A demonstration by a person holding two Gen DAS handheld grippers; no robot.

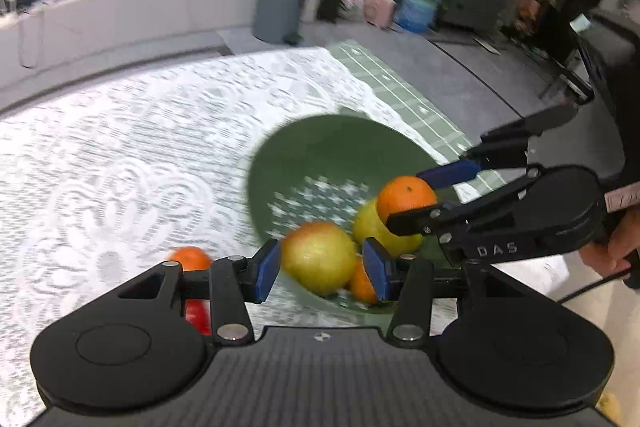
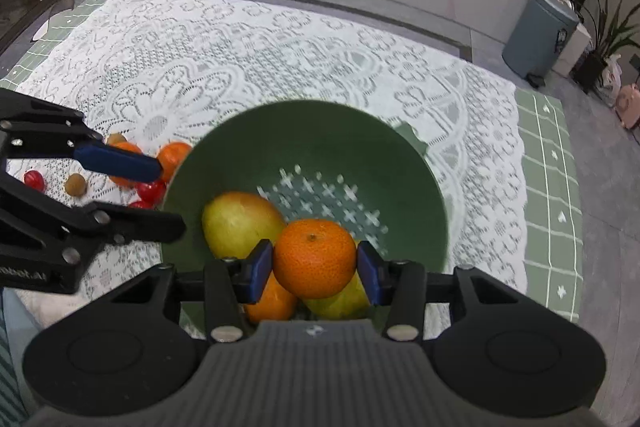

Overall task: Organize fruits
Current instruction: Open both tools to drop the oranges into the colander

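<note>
One orange (image 2: pixel 315 258) sits pinched in your right gripper (image 2: pixel 315 269) directly above the green bowl (image 2: pixel 400 163), so release means straight down, while your left gripper (image 1: pixel 322 269), jaws spread, hovers nearer the apple (image 1: pixel 318 257) inside

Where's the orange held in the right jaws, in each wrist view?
Left wrist: the held orange sits right of centre, above the green bowl's right side, pinched by the right gripper.
Right wrist: bottom centre, between the blue pads.
Shared landmark: the grey bin.
</note>
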